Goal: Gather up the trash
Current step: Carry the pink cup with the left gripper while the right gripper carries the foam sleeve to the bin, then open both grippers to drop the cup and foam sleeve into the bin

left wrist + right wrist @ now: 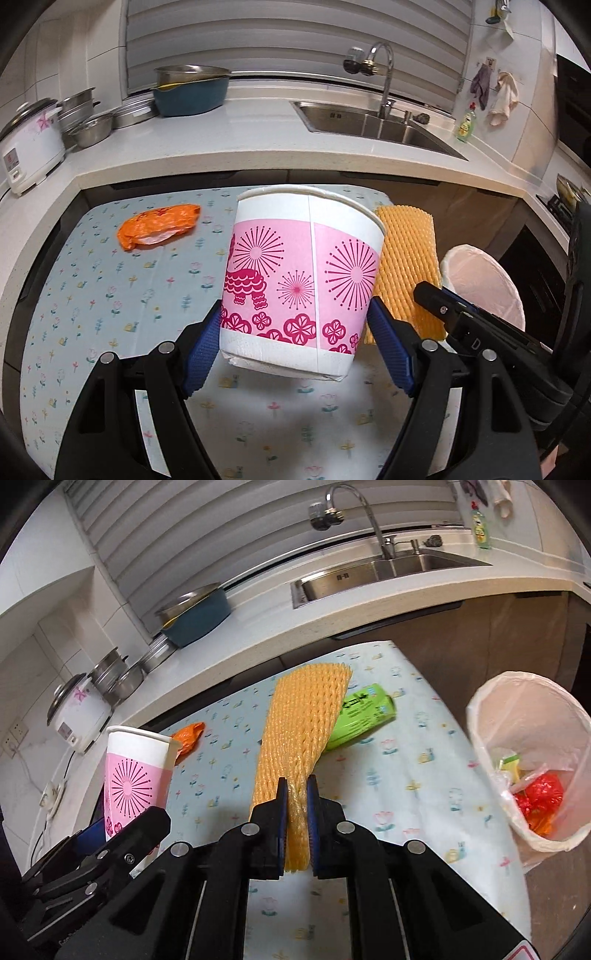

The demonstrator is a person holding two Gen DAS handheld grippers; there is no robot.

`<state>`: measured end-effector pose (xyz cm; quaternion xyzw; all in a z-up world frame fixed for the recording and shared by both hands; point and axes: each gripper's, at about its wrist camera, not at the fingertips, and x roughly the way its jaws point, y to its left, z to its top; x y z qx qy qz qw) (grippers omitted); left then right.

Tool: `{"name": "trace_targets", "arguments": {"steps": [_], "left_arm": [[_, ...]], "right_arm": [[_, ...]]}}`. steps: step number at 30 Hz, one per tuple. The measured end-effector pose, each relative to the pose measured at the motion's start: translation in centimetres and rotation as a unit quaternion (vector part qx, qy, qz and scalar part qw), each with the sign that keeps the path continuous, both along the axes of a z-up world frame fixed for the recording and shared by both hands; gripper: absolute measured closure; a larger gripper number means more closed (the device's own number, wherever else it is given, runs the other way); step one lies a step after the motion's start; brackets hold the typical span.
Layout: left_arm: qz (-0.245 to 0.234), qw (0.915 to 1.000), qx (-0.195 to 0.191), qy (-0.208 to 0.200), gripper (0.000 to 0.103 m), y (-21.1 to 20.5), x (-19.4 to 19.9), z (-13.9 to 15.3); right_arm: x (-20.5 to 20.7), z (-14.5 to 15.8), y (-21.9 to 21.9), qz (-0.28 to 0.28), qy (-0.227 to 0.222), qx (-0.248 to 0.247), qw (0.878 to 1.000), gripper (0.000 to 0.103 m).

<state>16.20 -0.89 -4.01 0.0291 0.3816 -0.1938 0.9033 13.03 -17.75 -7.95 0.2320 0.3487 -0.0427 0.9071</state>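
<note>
The left gripper (293, 328) clamps the pink paper cup (301, 280) at centre frame, lifted off the table (110, 295); the right gripper (296, 805), jaws nearly shut, pinches the yellow foam net (303, 720); carry both level to the lined bin (532, 768) at right, releasing only above its mouth.

2 wrist views, angled down, sharing the table (110, 280)

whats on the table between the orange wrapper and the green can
In the right wrist view, the yellow foam net, held up by the right gripper, hangs across that stretch between the orange wrapper and green can.
</note>
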Motion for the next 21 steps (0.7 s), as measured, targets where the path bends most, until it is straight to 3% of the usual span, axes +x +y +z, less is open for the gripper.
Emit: {"name": "trace_targets", "arguments": {"steps": [9, 21], "left_arm": [[-0.070, 0.9975, 0.008, -0.003, 0.030, -8.9, -3.1, 0.1], [-0.167, 0.9856, 0.020, 0.018, 0.030, -20.5, -5.3, -2.0]], "right_arm": [[-5.9, 0.2, -8.1, -0.069, -0.002, -0.015, 0.998, 0.093], [-12.1, -2.2, -17.7, -0.166, 0.018, -0.003, 0.986, 0.093]]}}
